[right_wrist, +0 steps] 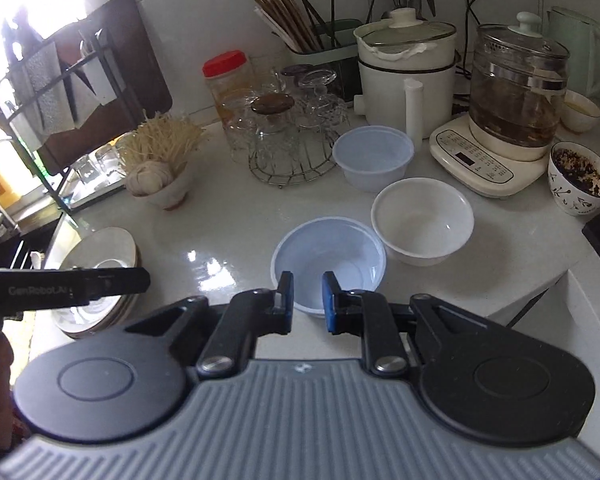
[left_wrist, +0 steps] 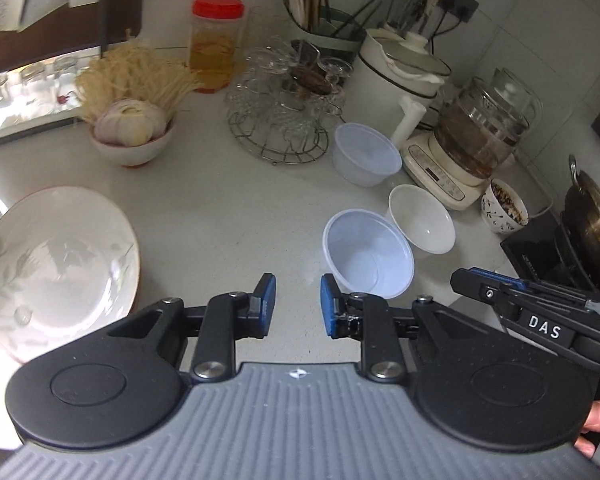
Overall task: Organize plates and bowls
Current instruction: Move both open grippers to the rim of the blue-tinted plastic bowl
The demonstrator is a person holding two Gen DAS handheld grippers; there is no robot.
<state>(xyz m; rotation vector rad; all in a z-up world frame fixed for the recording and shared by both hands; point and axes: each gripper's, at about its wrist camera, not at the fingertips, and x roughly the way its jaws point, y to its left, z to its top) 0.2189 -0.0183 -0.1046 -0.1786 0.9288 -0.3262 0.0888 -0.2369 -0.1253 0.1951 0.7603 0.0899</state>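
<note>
My right tool (right_wrist: 306, 300) slightly parted, empty, over near clear plastic bowl (right_wrist: 328, 264) at bench centre. Left tool (left_wrist: 298, 306) likewise empty; plates (left_wrist: 56, 268) at nine o'clock. Straddle rim, pinch gently, wall flexes.

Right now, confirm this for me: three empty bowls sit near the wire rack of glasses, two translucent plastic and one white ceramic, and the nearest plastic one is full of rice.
Not quite. The nearest translucent plastic bowl is empty, as the right wrist view shows looking straight into it. The rest holds: the second translucent plastic bowl and the white ceramic bowl sit empty near the wire rack of glasses.
</note>
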